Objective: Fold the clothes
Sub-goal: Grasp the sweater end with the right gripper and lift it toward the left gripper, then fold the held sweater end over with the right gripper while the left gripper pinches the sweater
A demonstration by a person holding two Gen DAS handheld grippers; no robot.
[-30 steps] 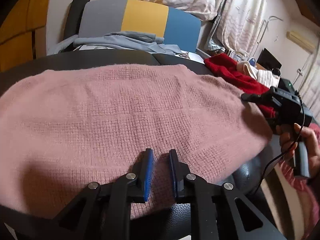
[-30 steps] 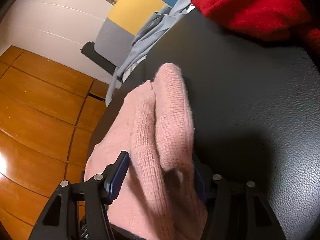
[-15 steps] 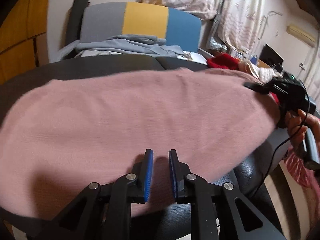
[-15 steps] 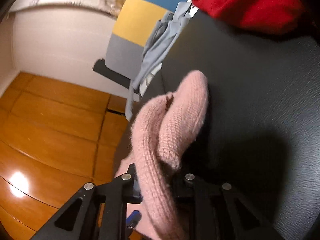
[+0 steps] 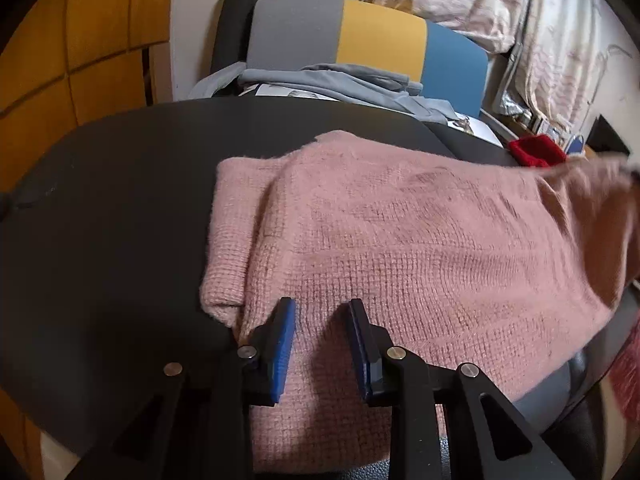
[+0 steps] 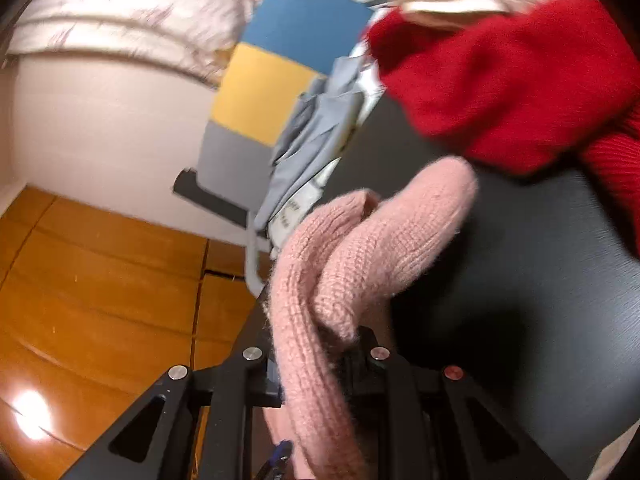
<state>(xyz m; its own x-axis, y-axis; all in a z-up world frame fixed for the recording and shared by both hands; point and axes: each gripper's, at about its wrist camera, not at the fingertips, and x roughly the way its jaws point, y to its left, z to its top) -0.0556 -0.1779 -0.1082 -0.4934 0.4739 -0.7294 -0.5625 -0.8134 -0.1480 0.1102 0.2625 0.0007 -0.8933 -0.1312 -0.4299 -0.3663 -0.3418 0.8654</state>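
Left wrist cam: the pink knit sweater lies spread over the black leather seat, filling the middle out to 3 o'clock, where its far end is lifted and blurry. The left gripper sits at 6 o'clock over the near hem, jaws narrow and opening, pads not pinching the knit. Grey clothes are at 12.

Right wrist cam: the right gripper is clamped tight on a bunched fold of the sweater at 6 o'clock. A red garment sits at 1 o'clock.
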